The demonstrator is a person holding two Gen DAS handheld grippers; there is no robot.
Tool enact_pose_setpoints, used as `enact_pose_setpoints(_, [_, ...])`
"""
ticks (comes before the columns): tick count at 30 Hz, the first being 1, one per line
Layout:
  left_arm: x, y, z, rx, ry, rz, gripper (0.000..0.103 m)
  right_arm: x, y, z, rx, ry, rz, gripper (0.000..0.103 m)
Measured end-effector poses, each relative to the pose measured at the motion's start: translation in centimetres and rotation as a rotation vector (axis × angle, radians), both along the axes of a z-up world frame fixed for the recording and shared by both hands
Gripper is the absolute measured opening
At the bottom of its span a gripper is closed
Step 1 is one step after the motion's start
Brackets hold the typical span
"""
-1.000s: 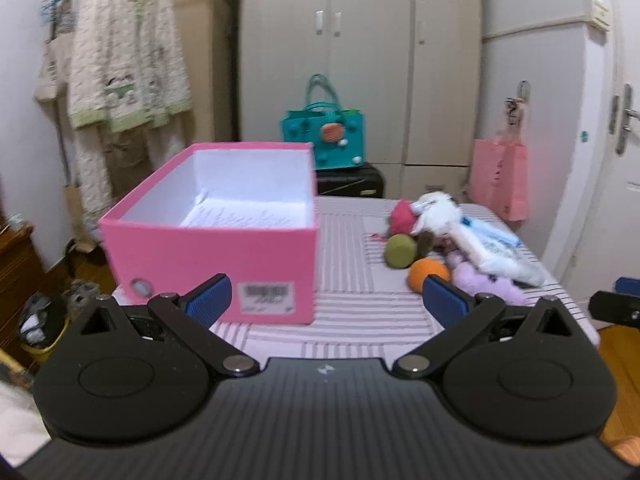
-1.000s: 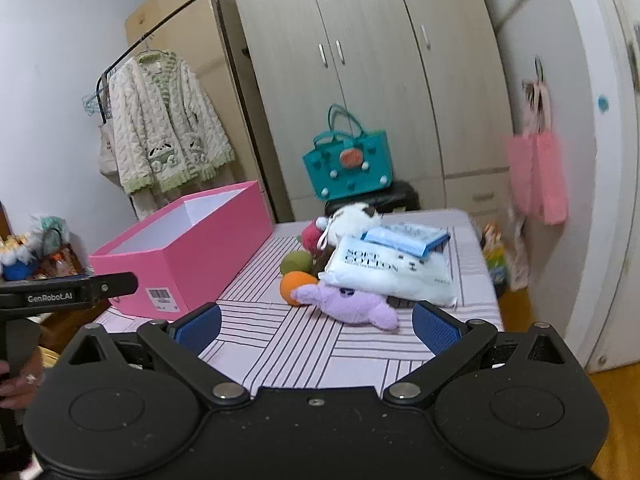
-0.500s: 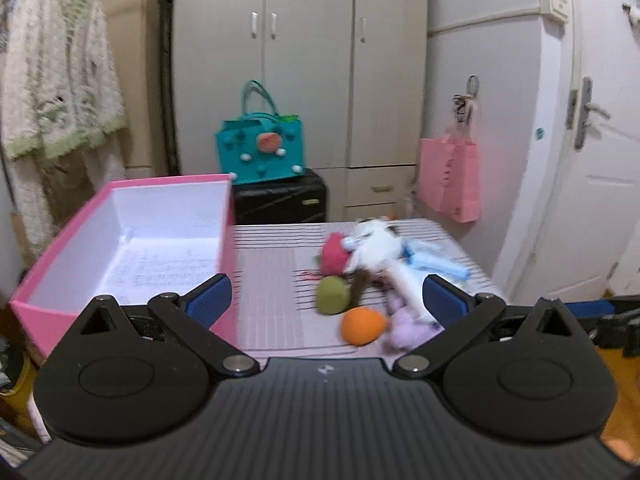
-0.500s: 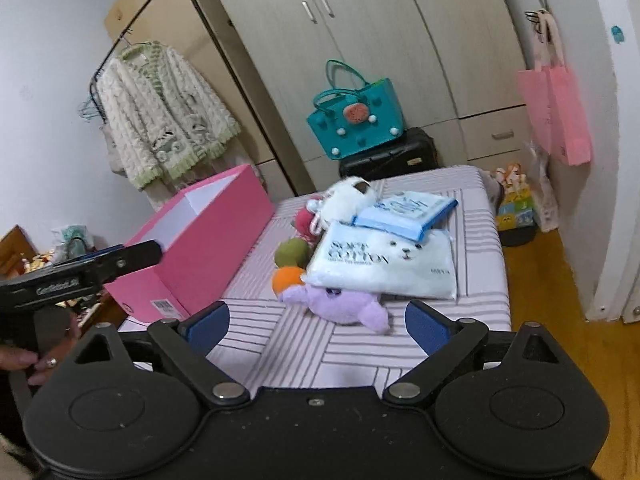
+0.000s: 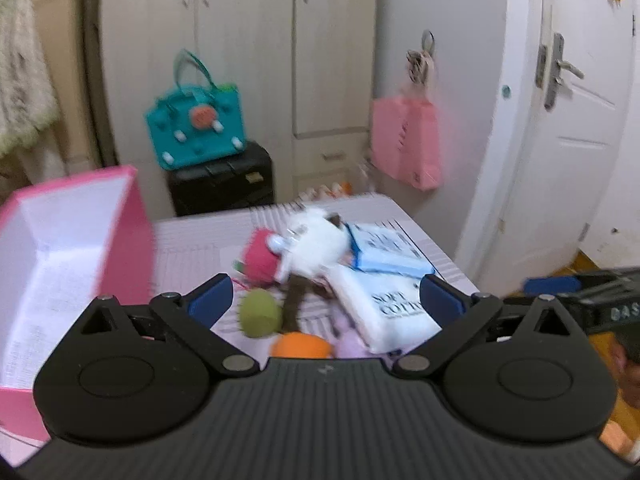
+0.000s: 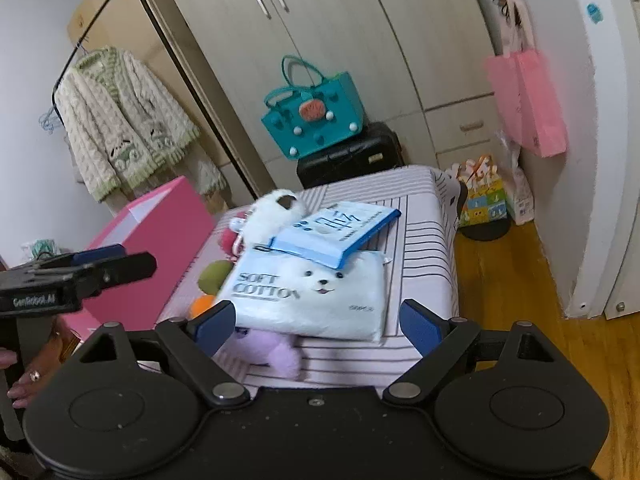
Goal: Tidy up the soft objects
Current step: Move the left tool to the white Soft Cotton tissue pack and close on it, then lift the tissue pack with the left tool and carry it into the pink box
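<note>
1. Tongs, right (image 6: 318, 322): jaws wide apart and closing. Nothing is pressed between the blue pads; they hover above the near end of the pile of soft objects.
2. Tongs, left (image 5: 326, 300): jaws wide apart, nothing gripped. The left-wrist view is motion-blurred. The same tool appears at the left edge of the right-wrist view, held by a hand (image 6: 24, 376) wearing a ring.
3. Cotton pack (image 6: 316, 292): white "SOFT COTTON" pack with a bear face, lying flat on the striped surface (image 6: 420, 240), seen between the right pads.
4. Blue packet (image 6: 336, 232): rests on the far edge of the cotton pack, overlapping it.
5. Purple plush (image 6: 264, 350): lies partly under the near edge of the cotton pack.
6. White plush (image 6: 276, 212): sits behind the blue packet, touching it.
7. Pink-red plush (image 5: 262, 258), green ball (image 5: 260, 314) and orange ball (image 5: 300, 346): clustered to the left of the cotton pack, close together.
8. Pink box (image 5: 72, 248): open, white inside, standing on the surface left of the pile; none of the soft objects is seen in it.
9. Surroundings: teal bag (image 6: 316, 116) on a black case (image 6: 352, 156) before the wardrobe (image 6: 320, 40); pink bag (image 6: 528, 96) hanging at right.
</note>
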State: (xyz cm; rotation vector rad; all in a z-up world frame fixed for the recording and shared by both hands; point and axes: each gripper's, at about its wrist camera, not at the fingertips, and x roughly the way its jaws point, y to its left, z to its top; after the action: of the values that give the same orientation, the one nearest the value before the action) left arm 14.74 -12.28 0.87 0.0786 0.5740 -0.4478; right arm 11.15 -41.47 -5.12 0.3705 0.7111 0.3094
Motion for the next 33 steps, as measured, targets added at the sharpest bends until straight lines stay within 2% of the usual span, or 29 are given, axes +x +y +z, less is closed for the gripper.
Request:
enact_pose_setpoints(3, [1.6, -1.1, -1.2, 0.013, 0.037, -0.024, 0.099, 1.6, -0.6, -1.0, 0.034, 0.031, 0.026, 0.092])
enact_pose_setpoints(6, [2.6, -1.3, -2.1, -0.039, 0.055, -0.047, 0.098, 3.3, -1.2, -2.1, 0.089, 0.07, 0.022, 0.091])
enact_pose_setpoints(8, [3.1, -1.7, -2.6, -0.061, 0.076, -0.068, 0.089, 4.3, -1.3, -2.9, 0.111, 0.103, 0.023, 0.084])
enact_pose_setpoints(12, [4.0, -2.7, -3.7, -0.039, 0.077, -0.092, 0.081, 5.7, -1.2, -3.9, 0.133, 0.155, 0.055, 0.071])
enact_pose_setpoints(14, [4.4, -2.8, -4.0, -0.039, 0.095, -0.102, 0.068, 6.0, -1.2, -4.1, 0.143, 0.17, 0.064, 0.066])
enact_pose_setpoints(17, [5.1, -3.1, -4.4, -0.031, 0.136, -0.118, 0.055, 6.4, -1.4, -4.4, 0.163, 0.183, 0.064, 0.066])
enact_pose_setpoints(22, [5.6, -3.0, -5.0, -0.026, 0.169, -0.104, 0.051, 7.4, -1.9, -5.1, 0.193, 0.218, 0.062, 0.066])
enact_pose_setpoints(25, [6.1, -2.8, -5.2, -0.063, 0.202, -0.07, 0.049, 7.6, -1.9, -5.1, 0.209, 0.245, 0.073, 0.067])
enact_pose_setpoints(27, [6.3, -2.7, -5.3, -0.091, 0.226, -0.073, 0.044, 7.8, -2.1, -5.1, 0.235, 0.275, 0.071, 0.066])
enact_pose_setpoints(28, [6.4, -2.7, -5.4, -0.099, 0.229, -0.079, 0.038, 7.9, -2.1, -5.2, 0.244, 0.286, 0.076, 0.062])
enact_pose_setpoints(29, [6.3, -2.7, -5.4, -0.106, 0.232, -0.081, 0.036, 8.0, -2.1, -5.2, 0.242, 0.295, 0.072, 0.055])
enact_pose_setpoints(33, [6.1, -2.7, -5.3, -0.118, 0.22, -0.074, 0.029, 7.7, -2.3, -5.2, 0.235, 0.305, 0.061, 0.037])
